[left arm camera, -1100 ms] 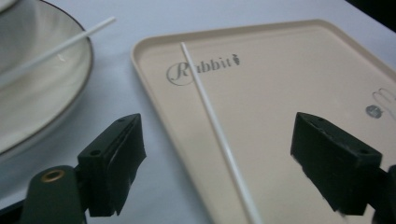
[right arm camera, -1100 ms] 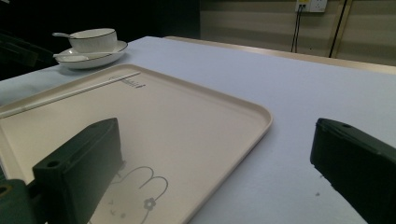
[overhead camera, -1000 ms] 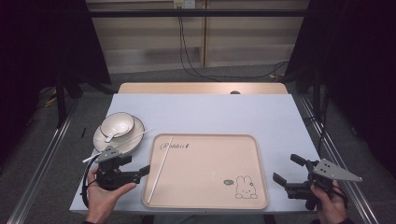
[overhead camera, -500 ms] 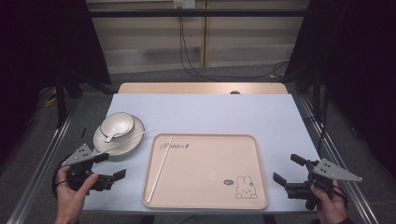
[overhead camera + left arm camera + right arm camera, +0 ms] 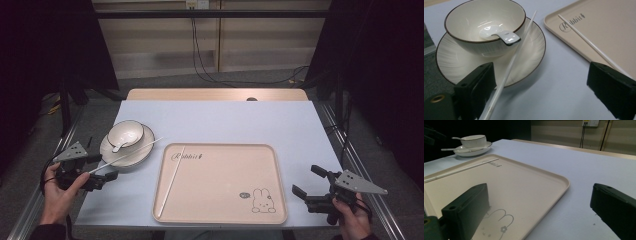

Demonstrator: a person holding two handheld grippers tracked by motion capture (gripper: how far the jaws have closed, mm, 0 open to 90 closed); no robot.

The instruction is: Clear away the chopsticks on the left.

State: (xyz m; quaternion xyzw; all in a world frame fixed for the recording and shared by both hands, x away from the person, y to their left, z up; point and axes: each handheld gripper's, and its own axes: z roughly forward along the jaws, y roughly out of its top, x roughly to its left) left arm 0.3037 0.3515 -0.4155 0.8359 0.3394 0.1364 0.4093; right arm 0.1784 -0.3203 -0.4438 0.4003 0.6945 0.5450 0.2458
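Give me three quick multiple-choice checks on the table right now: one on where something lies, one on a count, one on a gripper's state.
1. Where does the spoon lie?
A. in the bowl
B. on the tray
C. on the bare table

2. How many chopsticks are on the table?
A. one
B. two
C. four

3. How do the left gripper's jaws stand?
A. shut on the bowl
B. shut on the tray's rim
C. open

Answers:
1. A: the spoon sits inside the bowl, which stands on the plate.
2. B: one chopstick lies on the tray, the other chopstick rests across the plate's rim.
3. C: the left gripper view shows its jaws wide apart, the second chopstick beside one jaw and not pinched.
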